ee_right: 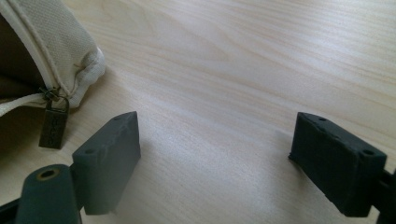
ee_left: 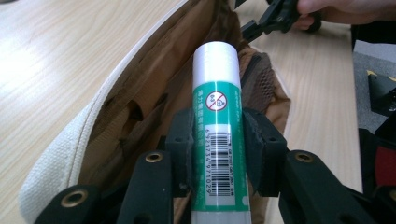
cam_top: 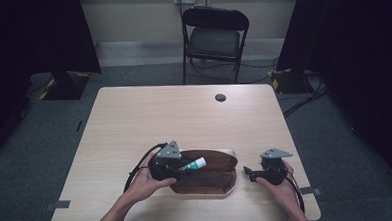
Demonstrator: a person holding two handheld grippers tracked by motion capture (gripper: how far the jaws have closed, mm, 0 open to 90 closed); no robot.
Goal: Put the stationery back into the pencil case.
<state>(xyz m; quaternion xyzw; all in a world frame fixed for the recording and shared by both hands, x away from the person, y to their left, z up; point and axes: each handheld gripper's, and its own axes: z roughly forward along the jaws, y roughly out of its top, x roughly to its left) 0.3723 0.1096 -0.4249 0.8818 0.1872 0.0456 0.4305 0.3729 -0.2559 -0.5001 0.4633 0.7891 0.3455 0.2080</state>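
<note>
wooden table [cam_top: 134,118], left gripper [ee_left: 218,140] clamping glue stick [ee_left: 217,116] over half-hidden pouch [cam_top: 212,182], right gripper [ee_right: 215,154] jaws apart

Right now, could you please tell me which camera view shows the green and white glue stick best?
The left gripper view: the green and white glue stick runs up its middle, label and barcode legible, clamped by the left tool. The high view shows it small, above the open brown pouch.

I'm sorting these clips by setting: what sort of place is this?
Probably a lab or recording room, not a home: a lone wooden table on grey carpet, dark curtains at both sides, a folding chair against the wall, and cables on the floor.
</note>
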